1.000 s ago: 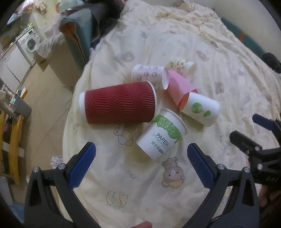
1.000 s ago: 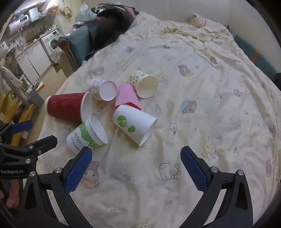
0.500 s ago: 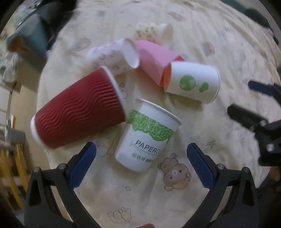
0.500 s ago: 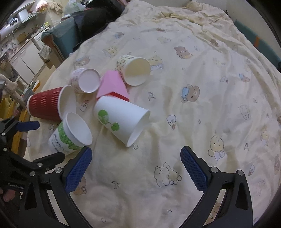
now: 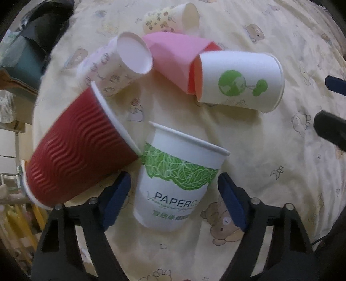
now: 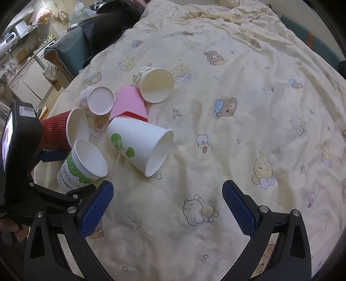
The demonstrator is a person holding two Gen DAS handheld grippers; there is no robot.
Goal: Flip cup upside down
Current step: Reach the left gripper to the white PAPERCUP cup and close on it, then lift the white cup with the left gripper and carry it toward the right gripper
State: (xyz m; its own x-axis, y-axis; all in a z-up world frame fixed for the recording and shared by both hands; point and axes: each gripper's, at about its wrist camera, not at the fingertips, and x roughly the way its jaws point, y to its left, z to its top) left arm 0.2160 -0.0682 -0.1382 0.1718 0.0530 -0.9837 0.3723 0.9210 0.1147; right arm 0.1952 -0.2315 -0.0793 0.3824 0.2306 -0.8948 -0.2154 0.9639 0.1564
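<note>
Several paper cups lie on their sides on the bear-print bedsheet. A white cup with a green leaf band and "PAPER CUP" print (image 5: 177, 183) lies between the fingers of my left gripper (image 5: 174, 197), which is open around its lower body with gaps on both sides. It also shows in the right wrist view (image 6: 83, 165), mouth facing right. A red ribbed cup (image 5: 75, 149) touches it on the left. My right gripper (image 6: 167, 207) is open and empty over bare sheet, right of the cups.
A white cup with a green globe (image 5: 240, 81), a pink cup (image 5: 175, 58), a small patterned cup (image 5: 112, 64) and a yellow-patterned cup (image 5: 173, 19) lie beyond. The bed's left edge (image 6: 64, 95) drops off to a chair and cabinets.
My left gripper has moved forward and down to straddle the green-leaf cup, and its jaws have narrowed. My right gripper has drifted slightly closer to the cups and stays open.
</note>
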